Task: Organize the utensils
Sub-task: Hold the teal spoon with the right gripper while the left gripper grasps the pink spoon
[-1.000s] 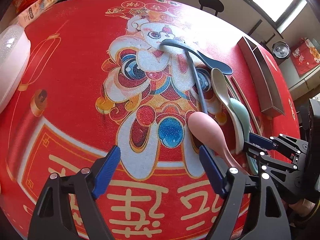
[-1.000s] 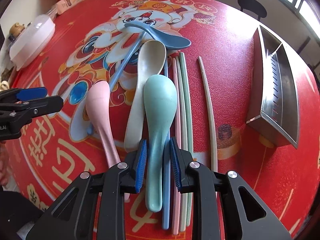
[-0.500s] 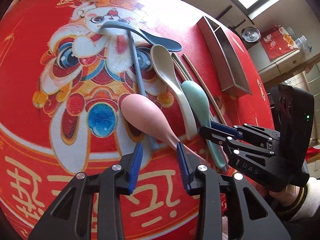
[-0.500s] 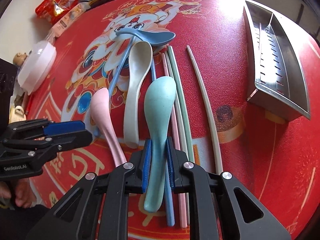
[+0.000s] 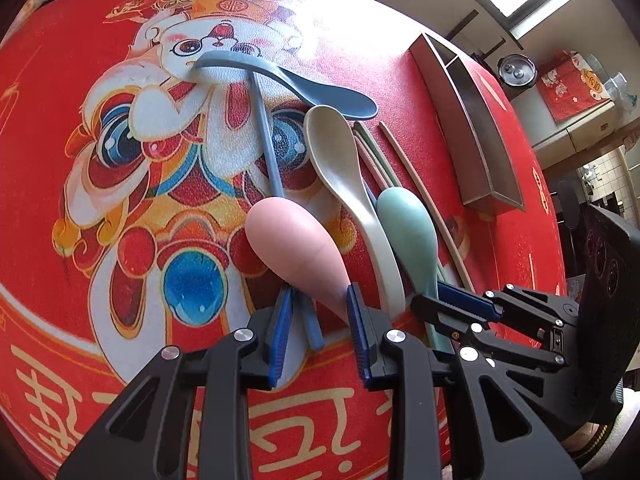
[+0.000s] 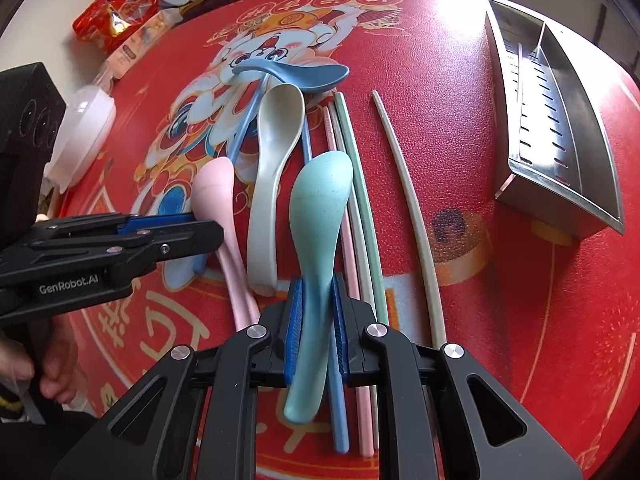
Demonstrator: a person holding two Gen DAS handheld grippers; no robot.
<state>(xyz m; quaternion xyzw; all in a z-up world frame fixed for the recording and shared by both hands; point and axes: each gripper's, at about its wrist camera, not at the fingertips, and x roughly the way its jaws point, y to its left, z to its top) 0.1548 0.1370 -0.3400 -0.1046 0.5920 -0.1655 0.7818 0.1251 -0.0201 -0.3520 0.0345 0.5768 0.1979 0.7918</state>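
Spoons lie in a row on your red printed mat (image 6: 500, 128). At the left, your left gripper (image 5: 320, 308) is closing on the pink spoon (image 5: 296, 244); its handle runs between the blue pads, and the far pad touches it (whether the near pad does, you cannot tell). Next comes the cream spoon (image 6: 272, 168), free on the mat. Your right gripper (image 6: 314, 304) is clamped on the handle of the teal spoon (image 6: 320, 208), with both pads pressing. Beneath it lie chopsticks (image 6: 360, 208), and 1 cream chopstick (image 6: 412, 200) lies apart. At the far right stands the steel 2-compartment utensil tray (image 6: 560, 128).
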